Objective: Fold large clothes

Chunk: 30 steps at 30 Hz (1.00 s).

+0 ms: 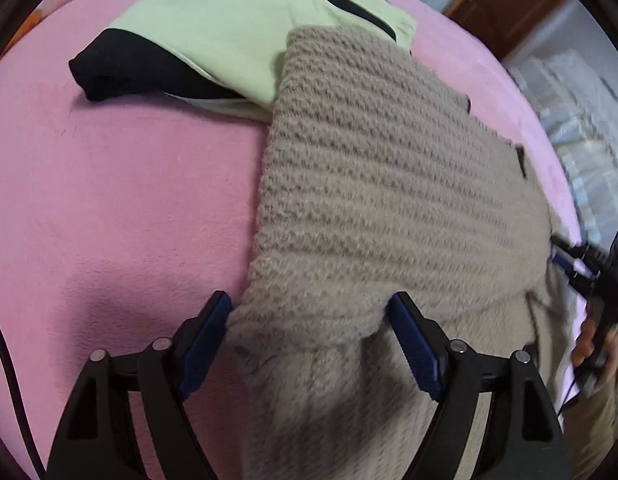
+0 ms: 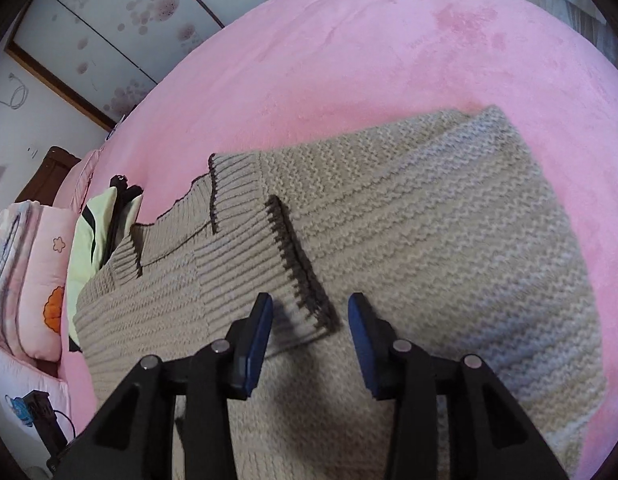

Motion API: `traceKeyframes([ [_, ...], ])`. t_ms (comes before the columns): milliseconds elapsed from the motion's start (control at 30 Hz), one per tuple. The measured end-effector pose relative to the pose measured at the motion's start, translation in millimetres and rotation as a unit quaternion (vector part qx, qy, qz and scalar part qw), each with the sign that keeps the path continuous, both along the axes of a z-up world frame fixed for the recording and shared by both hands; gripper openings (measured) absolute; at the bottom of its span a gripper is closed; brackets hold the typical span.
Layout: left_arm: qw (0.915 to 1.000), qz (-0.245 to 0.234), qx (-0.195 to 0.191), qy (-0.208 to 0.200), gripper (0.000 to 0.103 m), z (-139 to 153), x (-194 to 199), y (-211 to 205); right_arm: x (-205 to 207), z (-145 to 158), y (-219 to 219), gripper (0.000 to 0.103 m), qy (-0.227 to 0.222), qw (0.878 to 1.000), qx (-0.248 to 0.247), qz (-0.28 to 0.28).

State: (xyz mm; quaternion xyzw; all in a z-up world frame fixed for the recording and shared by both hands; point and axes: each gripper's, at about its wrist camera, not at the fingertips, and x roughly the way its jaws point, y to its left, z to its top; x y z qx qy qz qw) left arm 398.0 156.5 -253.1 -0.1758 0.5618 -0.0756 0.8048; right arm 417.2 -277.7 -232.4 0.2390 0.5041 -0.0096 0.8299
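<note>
A beige knitted sweater point(image 1: 381, 184) lies on the pink bed point(image 1: 109, 208), partly folded. My left gripper point(image 1: 309, 308) is open, its jaws on either side of a rounded folded edge of the sweater. In the right wrist view the sweater point(image 2: 409, 224) shows ribbed cuffs with dark trim point(image 2: 297, 264). My right gripper point(image 2: 311, 304) is open just above the dark-trimmed cuff end, holding nothing.
A folded light green and black garment point(image 1: 213, 28) lies beyond the sweater, partly under it; it also shows in the right wrist view point(image 2: 93, 236). Pink bedding point(image 2: 33, 280) is stacked at the left. The other hand-held gripper point(image 1: 601, 280) shows at the right edge.
</note>
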Motion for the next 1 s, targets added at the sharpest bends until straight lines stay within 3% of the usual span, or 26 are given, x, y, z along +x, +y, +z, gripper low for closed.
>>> traceKeyframes([
  [33, 0.9999, 0.002, -0.008, -0.009, 0.050, 3, -1, 0, 1, 1, 7, 0.010, 0.004, 1.000, -0.023, 0.011],
  [67, 0.9999, 0.004, -0.007, -0.014, 0.034, 7, -2, -1, -2, 4, 11, 0.010, 0.004, 0.999, -0.039, 0.014],
  [133, 0.9997, 0.003, 0.006, -0.021, 0.026, 10, -2, -2, -16, 16, 11, 0.010, -0.005, 0.999, -0.047, 0.011],
  [233, 0.9987, -0.014, 0.034, -0.036, 0.023, 11, -5, -8, -39, 21, 6, 0.010, -0.017, 0.997, -0.074, -0.002],
  [300, 0.9985, -0.019, 0.041, -0.031, 0.023, 6, -3, -11, -38, 3, 5, 0.009, 0.009, 0.996, -0.087, 0.005],
  [367, 0.9986, -0.022, 0.041, -0.025, 0.030, 7, -1, -10, -35, -2, 6, 0.010, 0.002, 0.996, -0.092, 0.015],
  [400, 0.9984, -0.027, 0.046, -0.020, 0.036, 9, -1, -7, -36, 0, 6, 0.010, -0.002, 0.995, -0.097, 0.018],
  [467, 0.9970, -0.032, 0.069, -0.013, 0.065, 14, -1, -4, -33, 7, 8, 0.013, -0.002, 0.994, -0.103, 0.024],
  [500, 0.9951, -0.032, 0.093, -0.014, 0.070, 20, -2, 0, -31, 10, 8, 0.014, 0.004, 0.994, -0.110, 0.024],
  [600, 0.9918, -0.024, 0.114, -0.052, 0.071, 44, -7, 8, -35, 25, 14, 0.019, -0.010, 0.989, -0.149, 0.014],
  [700, 0.9885, -0.014, 0.111, -0.102, 0.071, 69, -6, 2, -40, 43, 34, 0.023, -0.052, 0.986, -0.152, 0.036],
  [833, 0.9904, -0.029, 0.053, -0.125, 0.070, 77, 19, -40, -29, 55, 86, 0.023, -0.087, 0.986, -0.103, 0.102],
  [1000, 0.9913, -0.020, 0.018, -0.129, 0.065, 58, 52, -84, 6, 33, 147, 0.023, -0.072, 0.983, -0.043, 0.161],
])
